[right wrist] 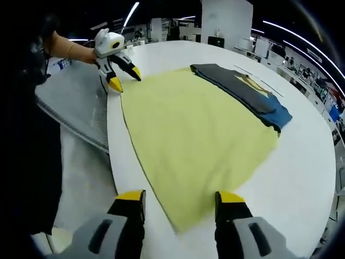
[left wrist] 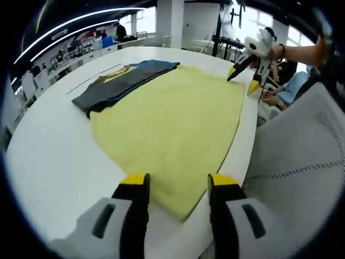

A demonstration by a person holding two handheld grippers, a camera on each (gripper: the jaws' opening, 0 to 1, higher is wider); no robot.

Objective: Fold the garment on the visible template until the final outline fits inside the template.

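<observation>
- The left gripper (left wrist: pixel 178 183) hangs with jaws spread over the near corner of the yellow garment (left wrist: pixel 172 124)
- The right gripper (right wrist: pixel 180 198) is likewise spread, astride the garment's opposite corner
- The garment lies flat on the white tabletop (left wrist: pixel 48 156), near its edge
- A folded dark garment (right wrist: pixel 242 89) overlaps its far side

Pale yellow garment (left wrist: pixel 172 129); dark grey, blue and mustard folded garment (left wrist: pixel 121 81); white table (left wrist: pixel 48 156).
</observation>
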